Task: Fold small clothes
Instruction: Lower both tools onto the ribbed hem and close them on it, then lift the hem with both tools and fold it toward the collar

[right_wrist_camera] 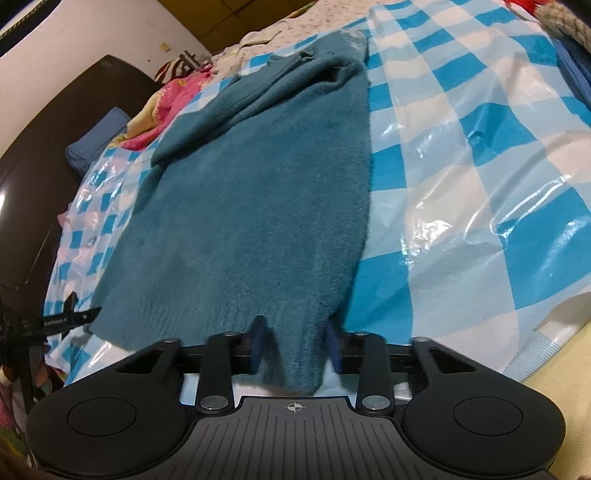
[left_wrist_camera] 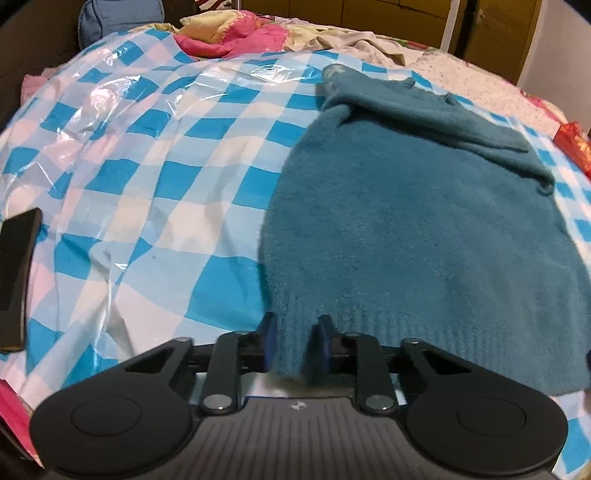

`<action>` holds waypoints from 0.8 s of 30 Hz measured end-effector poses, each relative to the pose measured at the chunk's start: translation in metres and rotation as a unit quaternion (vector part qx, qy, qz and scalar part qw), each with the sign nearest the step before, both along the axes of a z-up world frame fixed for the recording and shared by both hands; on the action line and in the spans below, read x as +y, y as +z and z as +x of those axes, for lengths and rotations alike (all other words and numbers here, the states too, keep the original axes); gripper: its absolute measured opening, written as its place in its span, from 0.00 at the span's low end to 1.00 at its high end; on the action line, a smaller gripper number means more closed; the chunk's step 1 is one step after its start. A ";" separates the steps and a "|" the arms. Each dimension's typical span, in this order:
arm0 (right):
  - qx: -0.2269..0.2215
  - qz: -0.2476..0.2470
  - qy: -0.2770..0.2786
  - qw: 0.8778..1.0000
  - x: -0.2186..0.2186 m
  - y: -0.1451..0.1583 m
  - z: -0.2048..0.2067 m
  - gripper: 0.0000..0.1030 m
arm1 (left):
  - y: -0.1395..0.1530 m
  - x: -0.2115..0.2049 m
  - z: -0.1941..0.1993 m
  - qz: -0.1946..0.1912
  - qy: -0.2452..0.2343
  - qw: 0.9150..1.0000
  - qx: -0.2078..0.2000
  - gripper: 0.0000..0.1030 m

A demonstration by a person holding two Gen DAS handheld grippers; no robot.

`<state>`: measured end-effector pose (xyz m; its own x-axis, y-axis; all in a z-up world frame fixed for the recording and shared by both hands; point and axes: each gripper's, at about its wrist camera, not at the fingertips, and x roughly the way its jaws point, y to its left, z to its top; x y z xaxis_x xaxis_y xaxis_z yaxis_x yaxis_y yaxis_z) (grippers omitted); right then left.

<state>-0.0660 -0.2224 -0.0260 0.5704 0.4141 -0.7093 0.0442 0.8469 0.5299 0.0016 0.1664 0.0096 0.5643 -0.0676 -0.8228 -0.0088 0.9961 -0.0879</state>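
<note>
A teal fuzzy sweater (left_wrist_camera: 406, 229) lies flat on a blue-and-white checked plastic sheet (left_wrist_camera: 155, 177), its sleeves folded across the far end. My left gripper (left_wrist_camera: 297, 341) is at the sweater's near left hem corner, with the ribbed hem between its partly closed blue pads. In the right wrist view the same sweater (right_wrist_camera: 258, 206) stretches away from me. My right gripper (right_wrist_camera: 295, 343) is at the near right hem corner, hem cloth between its pads, with a gap still showing on each side.
A dark flat object (left_wrist_camera: 16, 273) lies at the left edge of the sheet (right_wrist_camera: 480, 184). Crumpled pink and yellow bedding (left_wrist_camera: 236, 33) and a blue cushion (left_wrist_camera: 118, 18) lie at the far end. A dark headboard (right_wrist_camera: 74, 129) and the other gripper's tip (right_wrist_camera: 70, 314) show on the left.
</note>
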 end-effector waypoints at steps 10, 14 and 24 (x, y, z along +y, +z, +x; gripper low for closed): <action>0.001 0.099 -0.028 0.995 -0.017 -0.002 0.000 0.12 | 0.007 0.012 0.007 -0.077 0.006 0.997 0.004 0.19; 0.004 0.095 -0.018 0.995 -0.014 -0.004 0.003 0.15 | -0.001 0.011 0.008 -0.055 0.005 0.998 0.019 0.20; 0.021 0.064 -0.008 0.998 -0.006 -0.014 0.009 0.18 | -0.011 0.008 0.018 -0.038 -0.003 0.999 0.030 0.25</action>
